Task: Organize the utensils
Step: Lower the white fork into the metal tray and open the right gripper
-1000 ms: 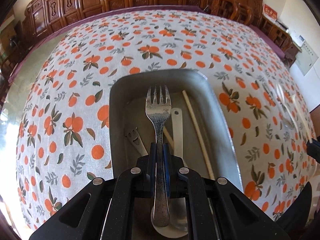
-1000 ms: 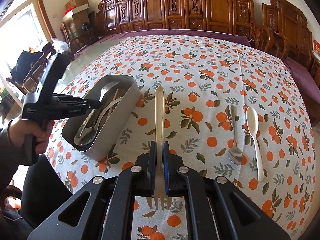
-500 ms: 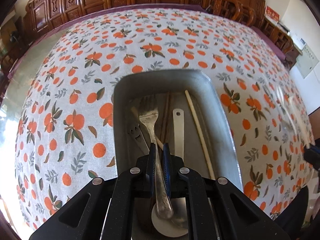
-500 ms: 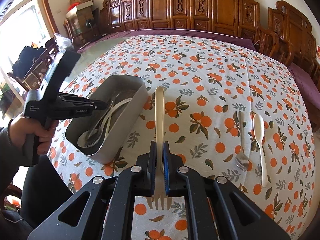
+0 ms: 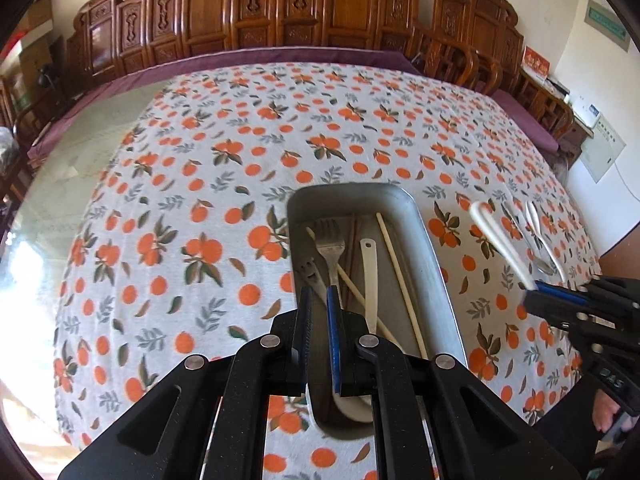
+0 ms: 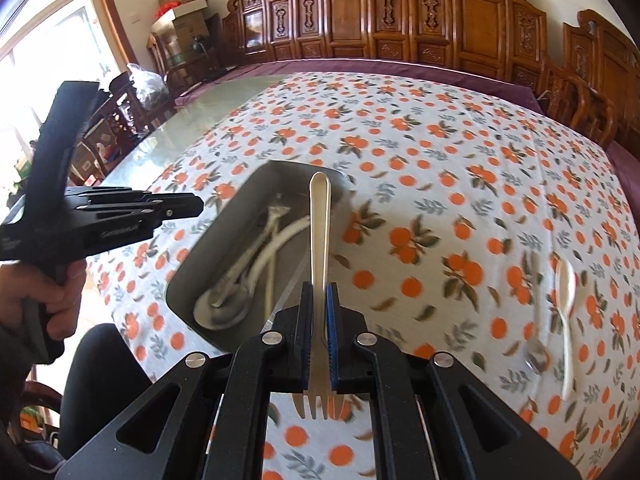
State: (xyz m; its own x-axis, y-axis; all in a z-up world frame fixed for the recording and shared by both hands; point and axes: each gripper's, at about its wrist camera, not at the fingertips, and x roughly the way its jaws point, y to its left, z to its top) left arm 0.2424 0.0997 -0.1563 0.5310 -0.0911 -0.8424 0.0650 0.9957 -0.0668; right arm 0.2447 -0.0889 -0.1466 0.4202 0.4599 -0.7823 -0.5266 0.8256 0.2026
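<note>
The left gripper (image 5: pixel 318 308) points steeply down over the near end of the metal tray (image 5: pixel 434 264), its blue pads nearly together with nothing between them; a bare hand (image 6: pixel 48 300) holds its handle at the left edge of the right wrist view. Just ahead of its fingertips, inside the tray, lies a steel fork (image 5: pixel 331 248) with tines toward the far end, crossing a second, darker fork (image 5: pixel 310 276), pale chopsticks (image 5: pixel 394 264) and a white spoon (image 5: pixel 370 268) whose bowl sits at the near end. The right gripper (image 6: pixel 319 320) also tilts downward, off the tray's right side, and is clamped on a cream plastic fork (image 6: pixel 320 232): the handle sticks out forward over the tray's near right corner, while the tines hang back beneath the gripper body. To the right on the table (image 6: pixel 440 168), well apart from the tray, a metal spoon (image 6: pixel 536 344) and a white plastic spoon (image 6: pixel 566 300) lie side by side on the orange-printed tablecloth (image 5: pixel 200 200); both are blurred. Carved wooden chairs (image 6: pixel 400 12) line the far edge of the table.
</note>
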